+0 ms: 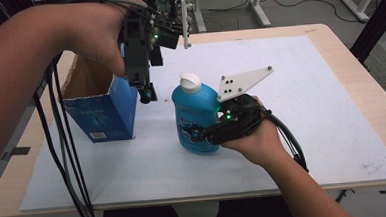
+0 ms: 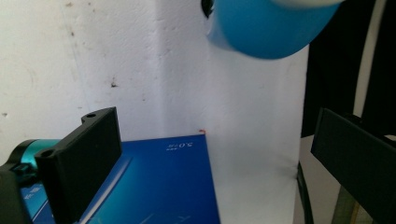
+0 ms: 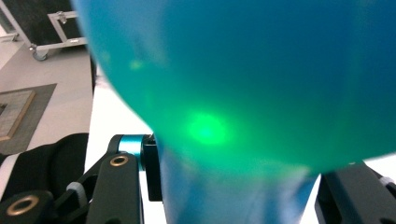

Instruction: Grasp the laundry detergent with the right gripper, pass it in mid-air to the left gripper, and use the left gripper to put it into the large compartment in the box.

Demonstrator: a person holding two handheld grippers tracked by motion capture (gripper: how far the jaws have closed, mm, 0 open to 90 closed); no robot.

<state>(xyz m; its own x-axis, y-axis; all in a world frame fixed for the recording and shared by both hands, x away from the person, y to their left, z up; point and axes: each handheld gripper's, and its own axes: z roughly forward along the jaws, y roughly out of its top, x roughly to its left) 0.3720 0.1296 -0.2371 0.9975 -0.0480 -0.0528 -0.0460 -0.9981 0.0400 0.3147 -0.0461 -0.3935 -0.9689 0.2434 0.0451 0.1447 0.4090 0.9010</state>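
Nearest, the right gripper (image 1: pixel 195 135) is clamped on the blue bottle (image 1: pixel 195 117), which stands upright on the white board (image 1: pixel 302 123) near its middle. The bottle is translucent blue with a white cap (image 1: pixel 189 82); its front label is too blurred to read. Just beside it stands an open blue carton (image 1: pixel 103 110), its printing equally illegible, though "5.0" shows reversed in the left gripper view. Above the carton's edge, the left gripper (image 1: pixel 146 95) hangs with jaws apart, holding nothing.

The right claw (image 1: pixel 195 134) grips an upright blue bottle (image 1: pixel 195 113); the left claw (image 1: pixel 146 94) hangs beside an open box (image 1: pixel 101 111).
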